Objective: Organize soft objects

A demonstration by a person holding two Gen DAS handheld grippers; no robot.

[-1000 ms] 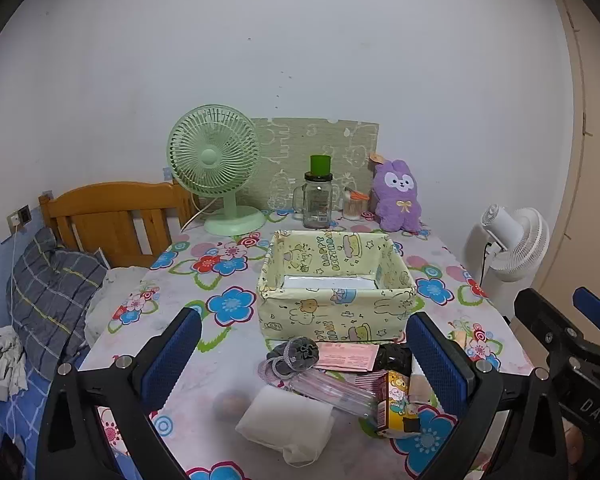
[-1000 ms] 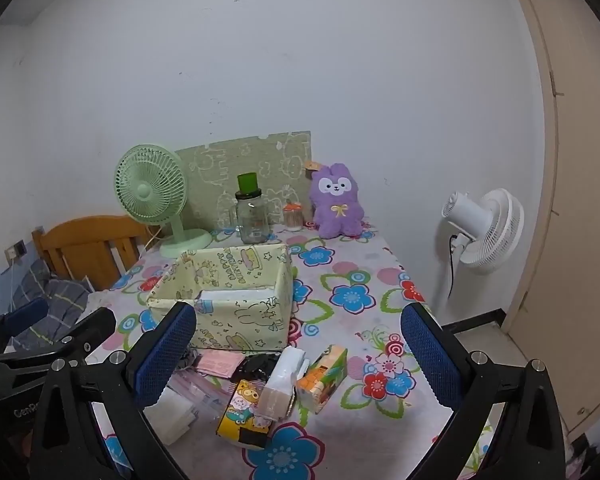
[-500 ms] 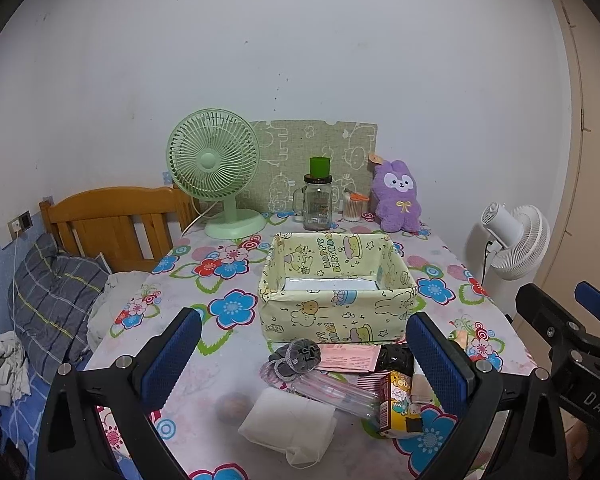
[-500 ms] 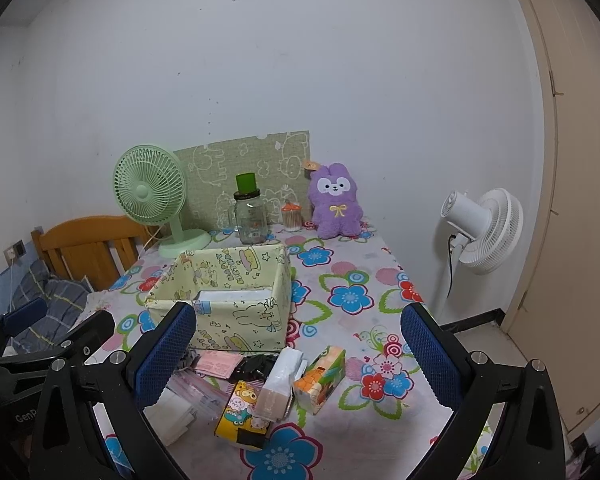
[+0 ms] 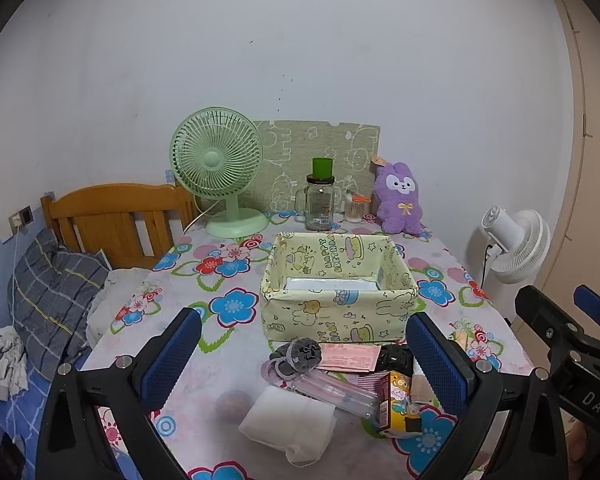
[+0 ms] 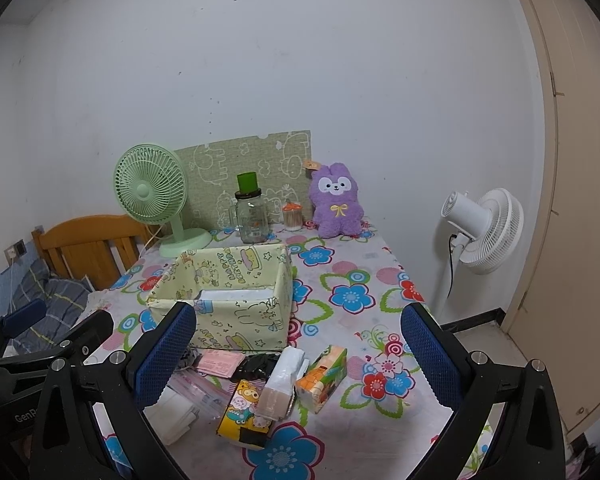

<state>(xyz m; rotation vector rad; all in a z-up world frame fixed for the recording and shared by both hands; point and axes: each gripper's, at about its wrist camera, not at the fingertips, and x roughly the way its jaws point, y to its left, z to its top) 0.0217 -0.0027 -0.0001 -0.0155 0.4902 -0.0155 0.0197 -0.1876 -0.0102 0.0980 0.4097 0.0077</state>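
Several soft packets, among them a white cloth [image 5: 288, 420] and tissue packs [image 6: 323, 376], lie heaped at the table's [image 6: 360, 264] near edge, just in front of the yellow fabric box [image 5: 336, 284]. Both the left gripper [image 5: 304, 364] and right gripper [image 6: 296, 364] hover over the heap, jaws spread wide and holding nothing.

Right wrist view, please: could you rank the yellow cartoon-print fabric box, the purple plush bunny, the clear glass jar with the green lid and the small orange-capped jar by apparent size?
1. Yellow cartoon-print fabric box, though nearest the camera.
2. Purple plush bunny.
3. Clear glass jar with the green lid.
4. Small orange-capped jar.
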